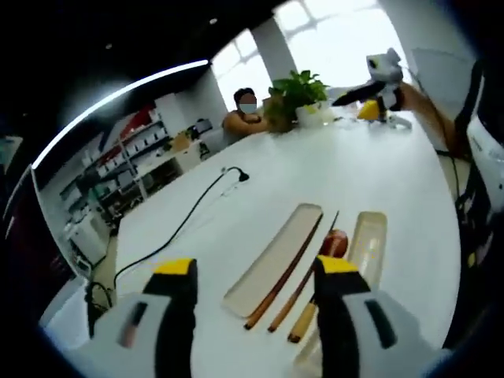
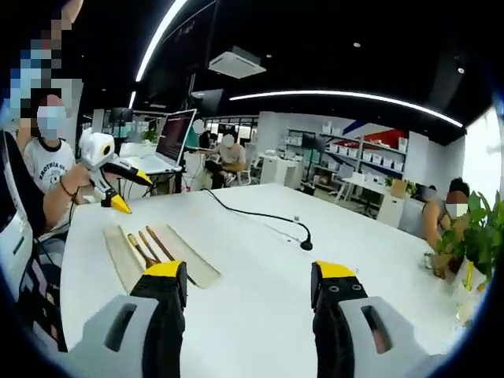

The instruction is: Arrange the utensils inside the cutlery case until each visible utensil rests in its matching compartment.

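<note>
Both tools are up off the white table (image 1: pixel 331 173), nothing gripped — left gripper (image 1: pixel 256 276) has its jaws spread wide and bare, right gripper (image 2: pixel 248 276) likewise, wide apart w/ nothing between.

The cutlery case lies open in two halves, the long tray (image 1: pixel 276 256) and the shorter tray (image 1: pixel 368 240). Chopsticks (image 1: pixel 287 279) and a wooden spoon (image 1: pixel 323 276) lie loose in the gap between them, partly over the tray edges.

Looks like the very start: no utensil seated yet. Next move, I'd say — lower the left gripper onto one chopstick, pinch near mid-length. Thin, roll-prone, so a square approach.
</note>
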Available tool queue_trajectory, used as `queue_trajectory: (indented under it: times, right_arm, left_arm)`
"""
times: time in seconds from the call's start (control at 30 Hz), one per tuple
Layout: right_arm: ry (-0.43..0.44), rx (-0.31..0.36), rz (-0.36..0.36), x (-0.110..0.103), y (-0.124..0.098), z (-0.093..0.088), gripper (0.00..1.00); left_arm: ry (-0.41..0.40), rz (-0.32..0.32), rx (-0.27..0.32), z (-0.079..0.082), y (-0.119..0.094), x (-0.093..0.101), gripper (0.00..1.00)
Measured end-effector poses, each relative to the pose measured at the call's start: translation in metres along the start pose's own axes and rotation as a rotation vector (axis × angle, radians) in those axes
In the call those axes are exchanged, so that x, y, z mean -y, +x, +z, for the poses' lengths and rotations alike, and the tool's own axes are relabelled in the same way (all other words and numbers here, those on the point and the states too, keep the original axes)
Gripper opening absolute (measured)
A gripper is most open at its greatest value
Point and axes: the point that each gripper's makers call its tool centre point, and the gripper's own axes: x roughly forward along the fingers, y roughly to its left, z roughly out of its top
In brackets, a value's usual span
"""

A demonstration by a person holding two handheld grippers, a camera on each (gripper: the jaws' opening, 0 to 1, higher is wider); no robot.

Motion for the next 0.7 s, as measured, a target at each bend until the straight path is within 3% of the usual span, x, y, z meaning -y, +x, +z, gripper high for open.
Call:
queue_trajectory:
  times: [0.17,0.27,0.47,0.57,0.7]
  right_arm:
    - [-0.041,-0.039,0.120,-0.023,0.020,-0.009,0.55]
    - [-0.049,-0.048,0.143,-0.032,0.035,-0.009,0.48]
    - [-0.100,-0.132,0.274,-0.064,0.065,-0.016,0.46]
    - [-0.118,-0.169,0.314,-0.071,0.076,-0.021,0.41]
    - [-0.103,-0.214,0.377,-0.081,0.084,-0.033,0.39]
  left_arm:
    - [0.075,-0.025,-0.101,-0.021,0.007,0.004,0.52]
    - [0.136,-0.066,-0.154,-0.032,0.012,0.009,0.42]
    - [0.142,-0.129,-0.181,-0.035,0.025,0.015,0.38]
    - [0.150,-0.127,-0.203,-0.038,0.030,0.012,0.39]
    - [0.131,-0.160,-0.240,-0.043,0.034,0.013,0.30]
